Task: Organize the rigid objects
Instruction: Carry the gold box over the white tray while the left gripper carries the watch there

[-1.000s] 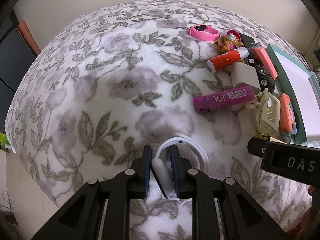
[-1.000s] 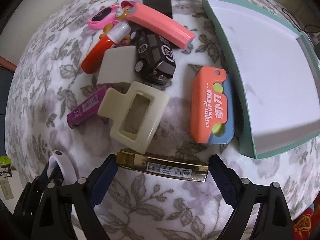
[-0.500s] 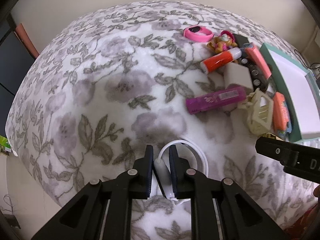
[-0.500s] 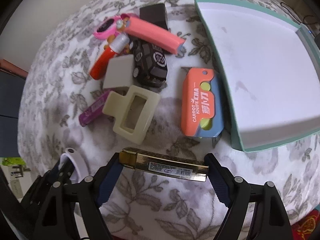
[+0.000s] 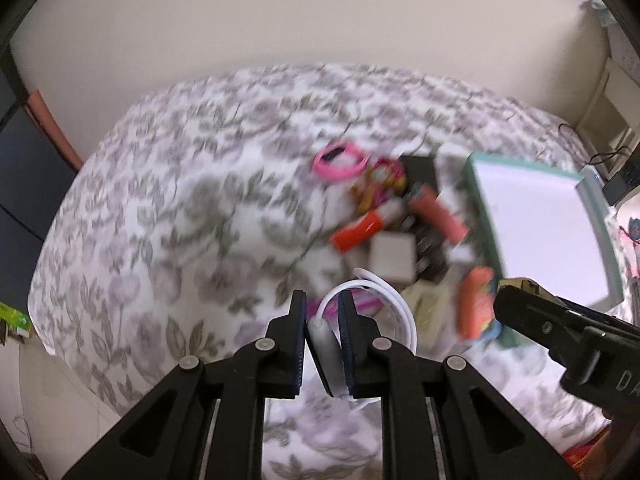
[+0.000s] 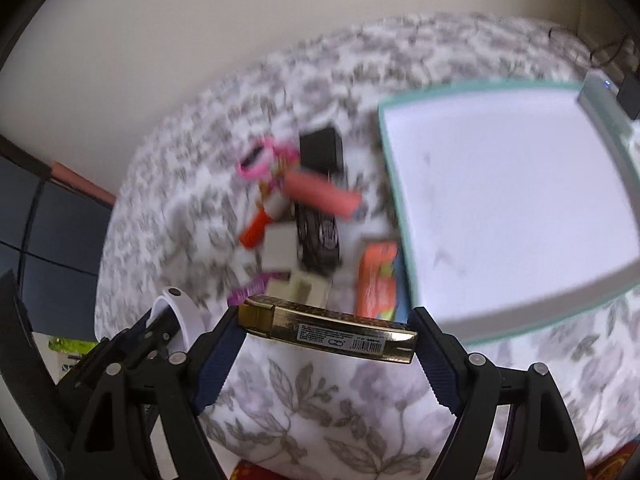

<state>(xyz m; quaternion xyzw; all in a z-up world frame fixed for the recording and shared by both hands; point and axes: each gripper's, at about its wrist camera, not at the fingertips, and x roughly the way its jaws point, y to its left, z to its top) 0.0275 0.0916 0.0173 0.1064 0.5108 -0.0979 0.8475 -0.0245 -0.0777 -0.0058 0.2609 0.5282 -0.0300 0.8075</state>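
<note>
Nearest in the left wrist view, the left gripper (image 5: 322, 320) has its fingers (image 5: 298, 336) pinching a white wristband (image 5: 384, 300), whose loop curls up and to the right past the fingertips, raised above the floral cloth (image 5: 180, 220) that covers the tabletop. In the right wrist view the right gripper (image 6: 326, 330) has its fingers (image 6: 218, 356) spread wide and pressed on the two ends of a long gold box (image 6: 328, 328) with a barcode label, held crosswise and lifted off the cloth.

Beyond both grippers lies a blurred cluster of small things: an orange knife case (image 6: 376, 276) just left of the tray, a cream hair clip (image 6: 300, 288), a purple tube (image 6: 256, 290), a white block (image 6: 280, 248), a black toy car (image 6: 318, 236), an orange-red tube (image 6: 260, 224) and a pink bar (image 6: 324, 194). Farther still sit a black box (image 6: 322, 148) and a pink watch band (image 6: 256, 162).

To the right, the teal-rimmed tray (image 6: 394, 184) with a white floor rests on the cloth. A beige wall (image 5: 320, 20) stands at the far side.
</note>
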